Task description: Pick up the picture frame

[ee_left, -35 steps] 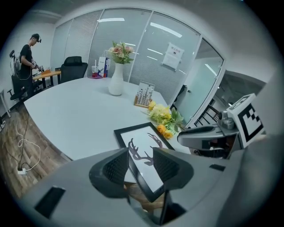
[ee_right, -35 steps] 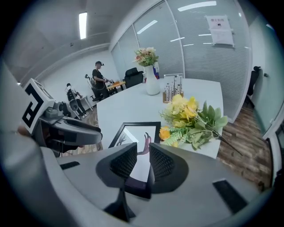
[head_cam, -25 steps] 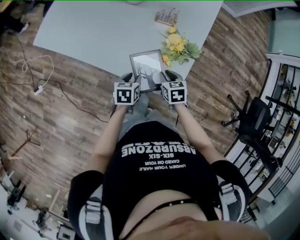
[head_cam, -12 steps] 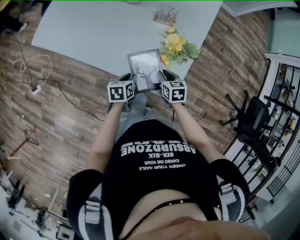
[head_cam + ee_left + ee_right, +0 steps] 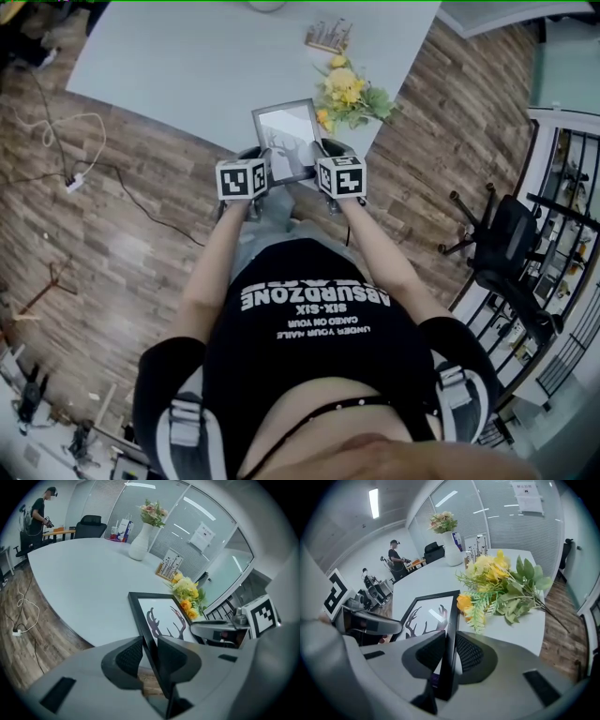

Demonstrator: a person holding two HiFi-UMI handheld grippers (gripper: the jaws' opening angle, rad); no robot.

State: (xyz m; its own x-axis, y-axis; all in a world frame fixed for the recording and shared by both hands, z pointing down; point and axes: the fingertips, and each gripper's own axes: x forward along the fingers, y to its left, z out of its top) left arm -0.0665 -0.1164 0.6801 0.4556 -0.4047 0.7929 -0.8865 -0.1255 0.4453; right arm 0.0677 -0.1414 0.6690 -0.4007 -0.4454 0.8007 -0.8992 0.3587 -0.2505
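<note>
The black picture frame (image 5: 289,131) with a deer-antler print lies at the near edge of the pale table (image 5: 187,66). My left gripper (image 5: 257,156) has the frame's left edge (image 5: 140,620) between its jaws. They are closing, and both pads touch the edge in the left gripper view. My right gripper (image 5: 330,152) is shut on the frame's right edge (image 5: 452,616), one pad on each face. Each gripper shows in the other's view, across the frame.
Yellow artificial flowers (image 5: 352,94) lie just right of the frame, close to the right gripper. Farther back stand a small holder (image 5: 328,36) and a white vase with flowers (image 5: 139,545). A cable (image 5: 56,131) lies on the wooden floor at left, an office chair (image 5: 511,234) at right.
Both grippers and the frame between them have shifted slightly up and left in the head view. The left gripper's cube has rolled a little.
</note>
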